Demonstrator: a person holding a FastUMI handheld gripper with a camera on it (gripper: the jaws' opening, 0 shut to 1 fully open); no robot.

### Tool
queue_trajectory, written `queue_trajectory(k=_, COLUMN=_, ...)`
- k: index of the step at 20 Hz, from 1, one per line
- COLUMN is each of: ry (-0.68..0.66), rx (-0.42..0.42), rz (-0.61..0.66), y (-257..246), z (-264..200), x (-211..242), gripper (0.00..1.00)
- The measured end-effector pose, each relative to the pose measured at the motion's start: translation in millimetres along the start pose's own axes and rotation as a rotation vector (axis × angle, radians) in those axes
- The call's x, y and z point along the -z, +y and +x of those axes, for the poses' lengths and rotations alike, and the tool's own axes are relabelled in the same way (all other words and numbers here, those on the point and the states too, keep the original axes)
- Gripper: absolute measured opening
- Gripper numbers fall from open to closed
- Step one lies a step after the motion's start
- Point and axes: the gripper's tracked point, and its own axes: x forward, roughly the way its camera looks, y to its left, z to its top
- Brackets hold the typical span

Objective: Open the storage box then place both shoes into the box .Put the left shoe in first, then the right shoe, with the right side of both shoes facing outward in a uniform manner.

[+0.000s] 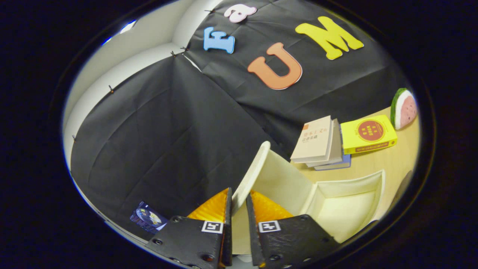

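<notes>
- Jaws nearly closed, pinching the edge of the box lid [257, 168]; gripper [239, 209] has both fingers on it, one each side.
- Lid stands raised, its long edge running up and away from the jaws, tilted left.
- Box [349, 203] lies open just right of the jaws on the tabletop [392, 160]; inside looks empty.
- Books [321, 144] and watermelon slice [404, 108] sit beyond the box.
- Judgement: opening step, lid should swing further left, away from the box.
</notes>
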Motion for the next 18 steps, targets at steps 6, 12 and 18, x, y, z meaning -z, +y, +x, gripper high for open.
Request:
queue_trajectory(k=6, ry=0.022, rx=0.001, rz=-0.035, y=7.4, z=22.6, x=12.9, gripper=0.44)
queue_trajectory(k=12, ry=-0.010, rx=0.014, rz=-0.036, y=-7.6, z=5.2, x=7.7, gripper=0.83)
queue_trajectory(k=18, ry=-0.007, rx=-0.030, rz=-0.034, y=-4.1, z=-4.7, x=8.5, gripper=0.95)
